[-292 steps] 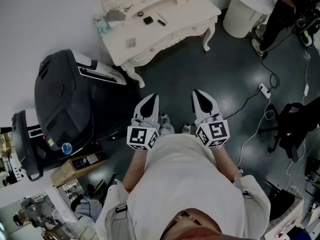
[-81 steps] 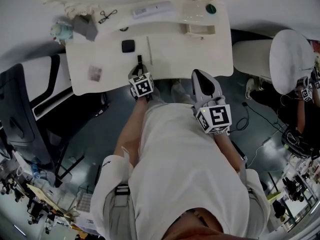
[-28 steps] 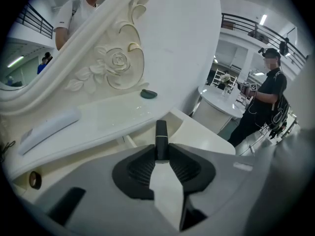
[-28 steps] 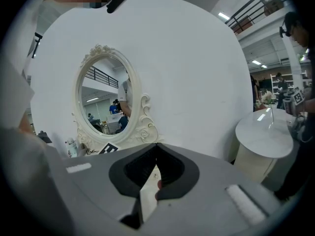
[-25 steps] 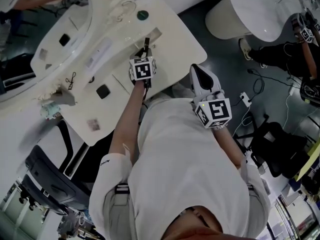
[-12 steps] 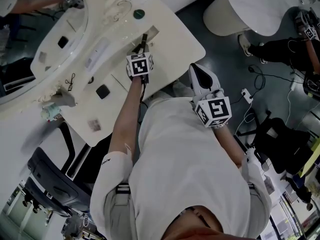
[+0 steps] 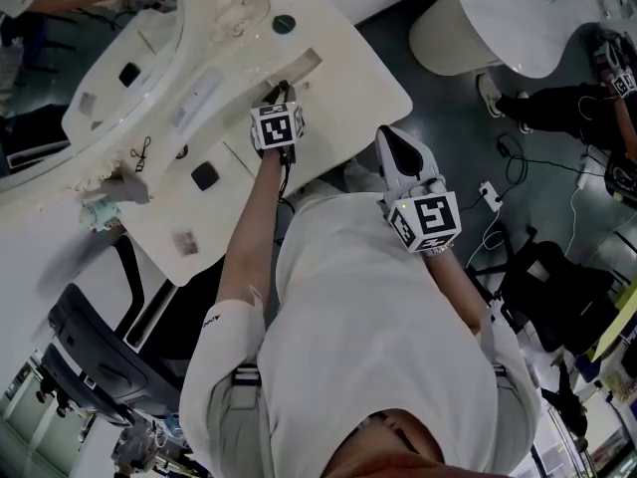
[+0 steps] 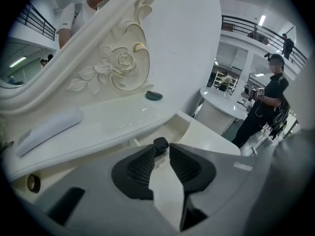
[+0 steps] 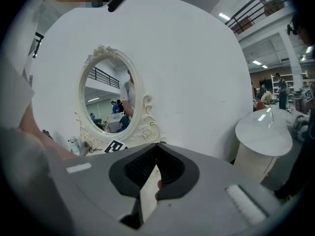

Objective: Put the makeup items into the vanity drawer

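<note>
Left claw point(image 7: 282, 90) is pinched on a slim black makeup stick point(image 8: 160, 144), tips right at the open cream vanity drawer point(image 7: 305, 65) in the ornate white counter point(image 7: 358, 83). Right claw point(image 7: 390, 137) hangs closed and empty, off the counter's near edge.

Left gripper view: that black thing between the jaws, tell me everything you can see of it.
The black stick is slim, dark and matte, perhaps a makeup pencil. Only its blunt, squarish end shows, poking past the tips of the left gripper, whose pads pinch it from both sides. It hangs over the open cream drawer of the vanity and touches nothing else in view.
</note>
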